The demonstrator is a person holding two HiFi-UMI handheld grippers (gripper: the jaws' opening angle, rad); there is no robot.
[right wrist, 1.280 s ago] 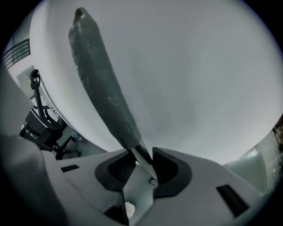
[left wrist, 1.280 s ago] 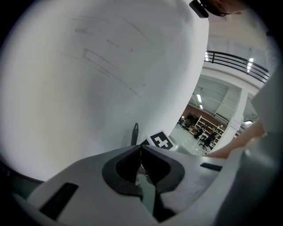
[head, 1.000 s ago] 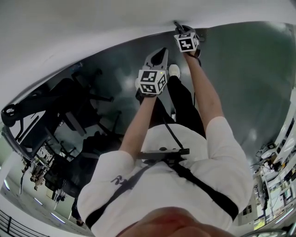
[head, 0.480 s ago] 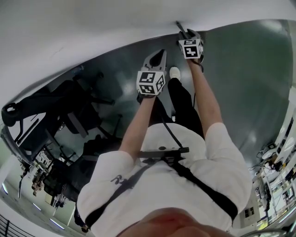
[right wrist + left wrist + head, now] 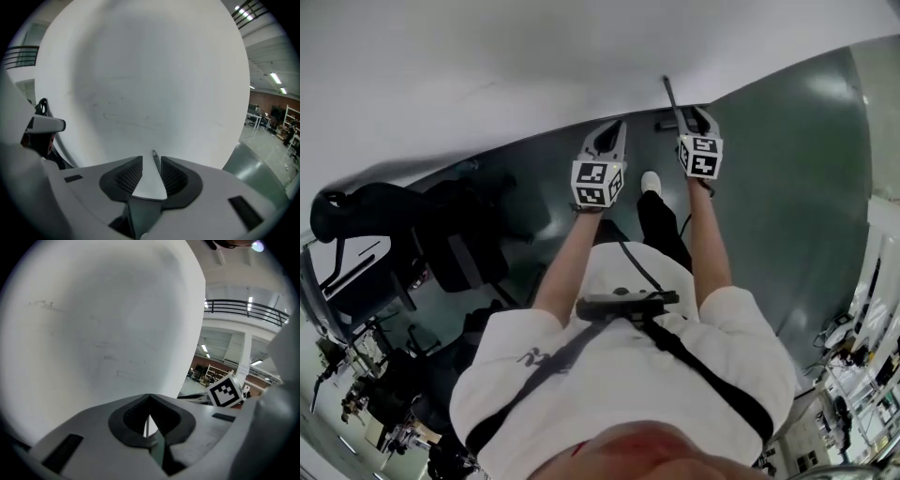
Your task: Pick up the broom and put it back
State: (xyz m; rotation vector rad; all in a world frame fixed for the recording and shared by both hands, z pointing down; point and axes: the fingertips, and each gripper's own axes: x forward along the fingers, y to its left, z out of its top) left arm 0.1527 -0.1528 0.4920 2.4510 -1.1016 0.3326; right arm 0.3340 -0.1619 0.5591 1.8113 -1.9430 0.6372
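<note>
**Releasing the Broom at the Wall**

Check that the broom (image 5: 671,97) rests steady against the wall (image 5: 534,66), then draw straight back without brushing its handle. The right gripper (image 5: 699,114) has just been opening; its jaws stand spread, with the thin handle between them unpinched. The left gripper (image 5: 615,125) is pressed together and empty. Both forearms reach forward, with the grippers tilted slightly down.

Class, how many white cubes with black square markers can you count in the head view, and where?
2. One white cube with black square markers rides on the left gripper; the other on the right gripper, near the white wall. None appears hidden.
</note>
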